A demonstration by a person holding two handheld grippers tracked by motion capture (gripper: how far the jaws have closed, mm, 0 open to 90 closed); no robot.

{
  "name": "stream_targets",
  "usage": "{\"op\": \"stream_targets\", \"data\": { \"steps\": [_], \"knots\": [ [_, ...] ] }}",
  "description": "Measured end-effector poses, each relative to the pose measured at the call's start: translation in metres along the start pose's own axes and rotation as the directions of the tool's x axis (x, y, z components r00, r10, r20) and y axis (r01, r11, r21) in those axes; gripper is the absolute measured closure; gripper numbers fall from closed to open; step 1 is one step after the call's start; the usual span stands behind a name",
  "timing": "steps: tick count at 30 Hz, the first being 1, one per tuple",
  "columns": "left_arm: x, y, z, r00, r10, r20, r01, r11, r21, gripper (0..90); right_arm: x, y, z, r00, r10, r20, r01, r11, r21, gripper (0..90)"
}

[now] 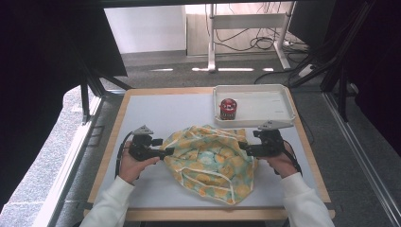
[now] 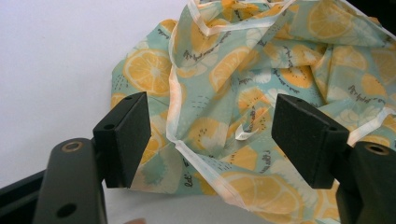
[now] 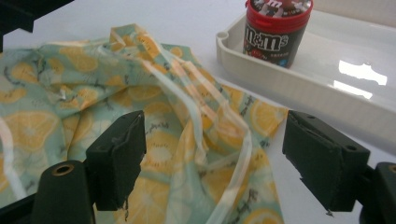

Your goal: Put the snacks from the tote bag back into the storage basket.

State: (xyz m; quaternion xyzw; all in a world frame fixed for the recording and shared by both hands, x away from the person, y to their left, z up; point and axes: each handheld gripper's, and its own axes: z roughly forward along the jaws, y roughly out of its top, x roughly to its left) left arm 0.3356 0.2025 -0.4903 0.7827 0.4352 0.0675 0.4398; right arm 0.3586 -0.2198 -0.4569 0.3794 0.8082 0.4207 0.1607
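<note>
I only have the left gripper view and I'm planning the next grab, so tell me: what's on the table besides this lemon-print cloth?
Observer: A white tray sits at the far right of the table, beyond the lemon-print cloth.
Operator: Anything in it?
Observer: One M&M's tub, upright with a red lid, near the tray's left end.
Operator: And the right gripper?
Observer: The right gripper has its jaws open over the cloth's right edge, not pinching it.

This looks like a lab or office test space. A work table (image 1: 142,198) stands on grey carpet (image 1: 156,71). Loose cables (image 1: 255,42) trail under a desk frame (image 1: 246,21).
</note>
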Motion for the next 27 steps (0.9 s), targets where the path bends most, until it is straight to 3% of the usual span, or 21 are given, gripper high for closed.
{"op": "stream_targets", "data": {
  "steps": [7, 27],
  "knots": [
    [0.0006, -0.0002, 0.0007, 1.0, 0.005, -0.005, -0.005, 1.0, 0.004, 28.4, -0.0013, -0.0157, 0.0003, 0.9995, 0.021, -0.023, -0.021, 1.0, 0.018, 21.8],
    [0.0021, -0.0003, 0.0009, 0.9999, 0.004, -0.014, -0.003, 0.9999, 0.01, 28.5, -0.0049, -0.015, -0.0063, 0.9996, 0.021, -0.018, -0.021, 1.0, -0.014, 21.7]
  ]
}}
